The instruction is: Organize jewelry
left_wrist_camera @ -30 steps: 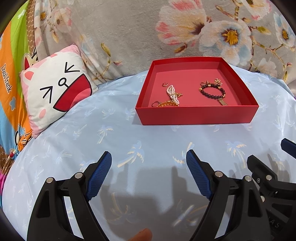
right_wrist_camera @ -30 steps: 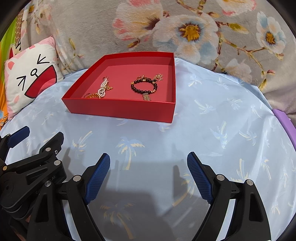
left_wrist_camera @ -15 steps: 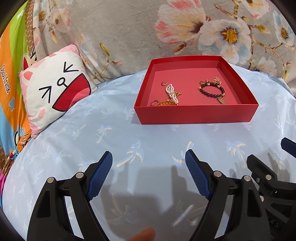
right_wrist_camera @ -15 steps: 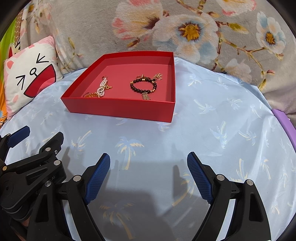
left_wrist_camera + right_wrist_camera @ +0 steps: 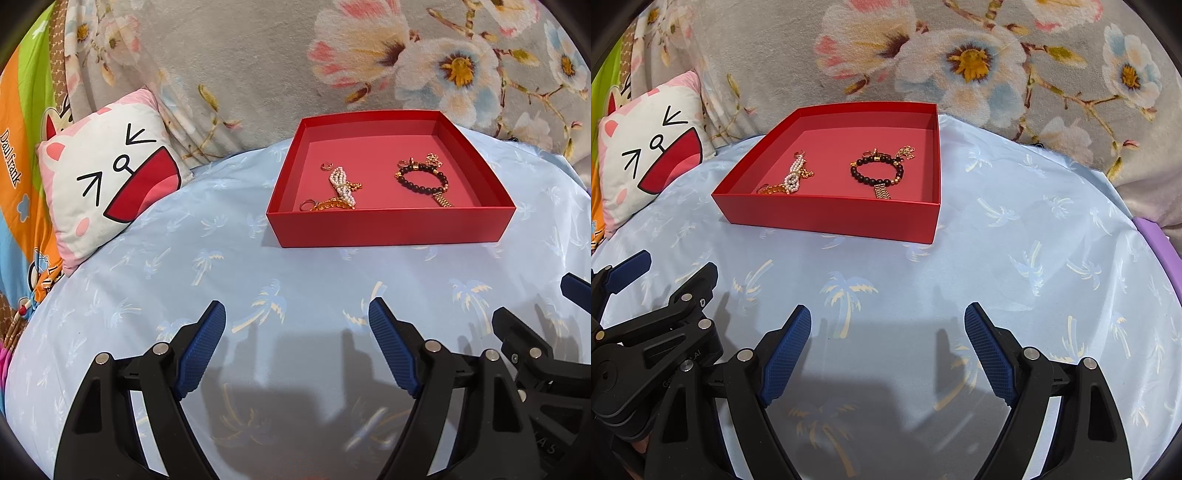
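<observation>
Across the whole background hangs a grey blanket [image 5: 258, 66] printed with big pale flowers, and below it spreads a light blue sheet [image 5: 221, 266] dotted with small palm trees. Off to one side of the sheet, propped against the blanket, leans a white and pink pillow [image 5: 107, 184] with a cartoon cat face on it.

Toward the far edge of the sheet sits a shallow red box [image 5: 391, 225], open on top, well apart from both claws. All the jewelry lies inside it. A black bead bracelet [image 5: 421, 177] rests in the half farther from the pillow, lying flat as a loop, with a short gold tassel at its near side and a small gold chain [image 5: 905, 152] at its far side. In the half nearer the pillow a white pearl strand [image 5: 341, 184] lies lengthwise, touching a gold chain [image 5: 330, 203] close against the front wall. A small gold ring [image 5: 325, 166] sits just beside the far end of the pearls.

Low over the near part of the sheet hover the two claws, side by side. On the left gripper [image 5: 297, 317] the blue pads stand wide apart with only sheet between them, though they have just been drawing in a little. The right gripper [image 5: 888, 321] is likewise spread wide, holding nothing.
</observation>
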Demonstrator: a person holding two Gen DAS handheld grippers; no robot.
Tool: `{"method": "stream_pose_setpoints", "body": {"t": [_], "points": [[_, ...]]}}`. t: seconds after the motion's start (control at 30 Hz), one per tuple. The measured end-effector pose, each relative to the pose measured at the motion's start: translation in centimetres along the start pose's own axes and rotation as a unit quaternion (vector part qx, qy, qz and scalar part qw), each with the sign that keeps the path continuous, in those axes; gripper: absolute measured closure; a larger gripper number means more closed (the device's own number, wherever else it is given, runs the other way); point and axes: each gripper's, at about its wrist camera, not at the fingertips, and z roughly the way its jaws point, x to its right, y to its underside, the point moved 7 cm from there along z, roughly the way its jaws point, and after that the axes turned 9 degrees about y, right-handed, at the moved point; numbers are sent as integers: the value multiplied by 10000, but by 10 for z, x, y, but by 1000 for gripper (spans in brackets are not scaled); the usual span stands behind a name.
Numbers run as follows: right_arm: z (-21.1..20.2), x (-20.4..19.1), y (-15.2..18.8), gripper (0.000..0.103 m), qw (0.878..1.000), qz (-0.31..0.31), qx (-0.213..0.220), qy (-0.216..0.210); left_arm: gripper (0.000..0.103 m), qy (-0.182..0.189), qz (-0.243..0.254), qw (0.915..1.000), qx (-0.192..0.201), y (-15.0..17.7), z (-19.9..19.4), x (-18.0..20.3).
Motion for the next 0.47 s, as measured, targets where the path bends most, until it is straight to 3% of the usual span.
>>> {"method": "stream_pose_setpoints", "body": {"t": [0.47], "points": [[0, 0, 0, 19, 10000, -11, -2, 10, 31, 29, 49, 10000, 12, 0, 0, 1]]}}
